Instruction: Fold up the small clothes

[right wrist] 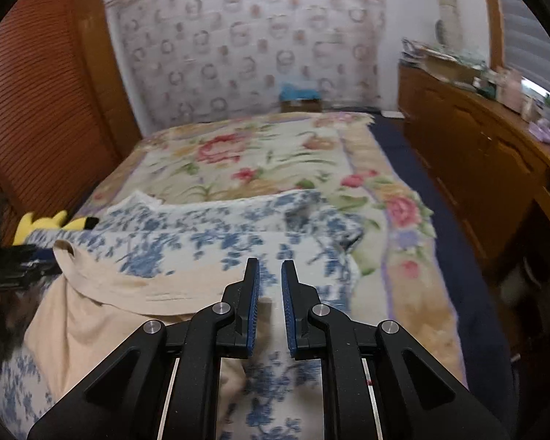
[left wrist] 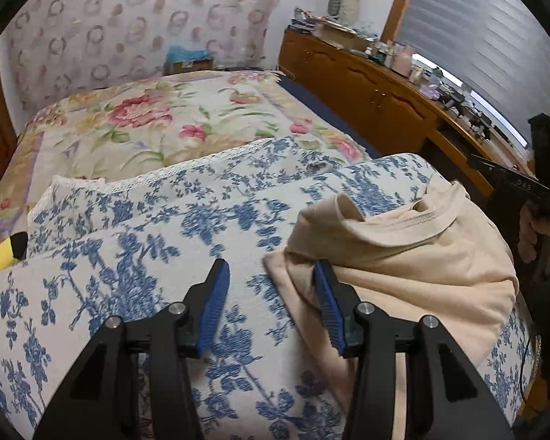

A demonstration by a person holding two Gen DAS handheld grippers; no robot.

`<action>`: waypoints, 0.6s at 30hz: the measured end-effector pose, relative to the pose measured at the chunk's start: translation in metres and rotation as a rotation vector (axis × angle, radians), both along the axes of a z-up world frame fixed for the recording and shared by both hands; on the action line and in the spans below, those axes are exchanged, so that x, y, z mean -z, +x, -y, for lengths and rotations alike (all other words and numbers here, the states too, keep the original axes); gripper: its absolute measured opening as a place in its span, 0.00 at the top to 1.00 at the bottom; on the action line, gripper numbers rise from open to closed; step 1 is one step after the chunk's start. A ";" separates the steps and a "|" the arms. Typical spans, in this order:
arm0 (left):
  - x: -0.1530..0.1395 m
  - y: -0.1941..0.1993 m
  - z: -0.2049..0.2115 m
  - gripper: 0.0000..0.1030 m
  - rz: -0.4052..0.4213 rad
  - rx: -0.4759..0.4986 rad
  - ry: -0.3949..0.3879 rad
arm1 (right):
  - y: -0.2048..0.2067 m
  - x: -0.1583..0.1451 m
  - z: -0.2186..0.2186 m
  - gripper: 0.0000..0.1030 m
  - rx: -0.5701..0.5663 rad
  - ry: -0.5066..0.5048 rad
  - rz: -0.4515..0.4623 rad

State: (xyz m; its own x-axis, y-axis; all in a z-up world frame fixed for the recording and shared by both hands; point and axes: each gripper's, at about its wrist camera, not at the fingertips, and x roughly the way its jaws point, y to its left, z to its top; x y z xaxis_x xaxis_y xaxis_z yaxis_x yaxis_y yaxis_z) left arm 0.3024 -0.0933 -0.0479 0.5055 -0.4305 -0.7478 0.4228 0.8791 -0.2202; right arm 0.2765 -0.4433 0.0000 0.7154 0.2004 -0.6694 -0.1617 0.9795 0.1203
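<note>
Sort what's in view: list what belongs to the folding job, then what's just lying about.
Job: cream T-shirt, left gripper, right gripper, blue-floral cover it lies on.

Lying about: yellow plush toy, floral blanket, cluttered wooden sideboard, cardboard box.

Left gripper at the edge of a cream T-shirt

The left gripper (left wrist: 271, 275) hangs with jaws apart over a blue-floral bedspread (left wrist: 128, 256); its right-hand finger (left wrist: 328, 304) lies against the crumpled cream T-shirt (left wrist: 414, 256). The right gripper (left wrist: 524, 183), held by a hand (left wrist: 535, 238), shows at the right edge.
</note>
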 end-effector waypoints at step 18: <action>-0.017 -0.013 0.016 0.54 0.048 0.061 0.002 | -0.019 0.012 -0.064 0.56 -0.302 -0.143 -0.033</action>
State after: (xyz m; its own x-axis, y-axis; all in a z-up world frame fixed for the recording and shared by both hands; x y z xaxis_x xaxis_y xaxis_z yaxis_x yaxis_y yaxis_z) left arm 0.2896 -0.1092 -0.0312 0.5138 -0.4597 -0.7244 0.4854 0.8520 -0.1963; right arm 0.2575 -0.3790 -0.0115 0.6152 0.3020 -0.7282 -0.4453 0.8954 -0.0049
